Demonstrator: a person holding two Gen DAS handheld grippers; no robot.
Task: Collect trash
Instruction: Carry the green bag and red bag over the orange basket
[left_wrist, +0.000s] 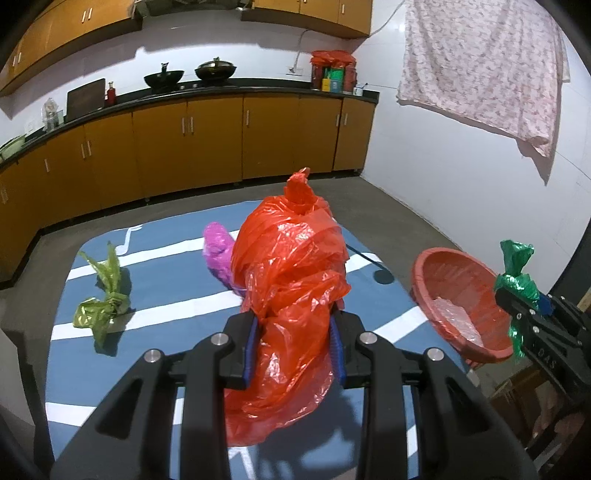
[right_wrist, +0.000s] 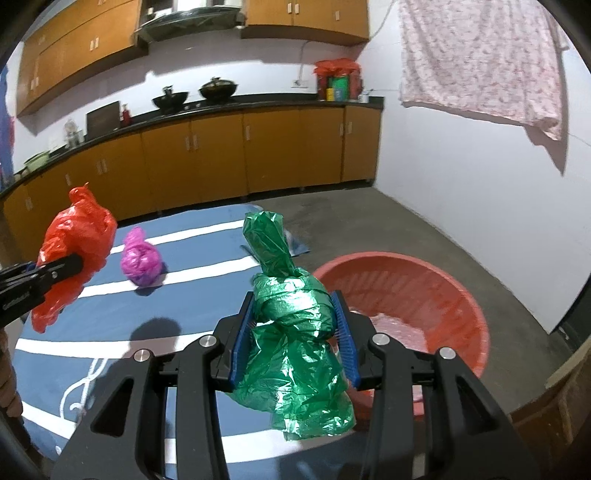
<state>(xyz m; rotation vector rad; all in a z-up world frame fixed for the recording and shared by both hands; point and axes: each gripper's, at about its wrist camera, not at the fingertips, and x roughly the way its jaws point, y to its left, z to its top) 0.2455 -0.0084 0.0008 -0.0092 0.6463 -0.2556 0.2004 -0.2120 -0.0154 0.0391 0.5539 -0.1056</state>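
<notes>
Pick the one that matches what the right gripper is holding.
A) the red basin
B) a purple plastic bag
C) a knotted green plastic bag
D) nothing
C: in the right wrist view the right gripper has its blue fingers pressed on either side of the knotted green plastic bag, lifted clear of the blue cloth; the purple bag lies on that cloth.
</notes>
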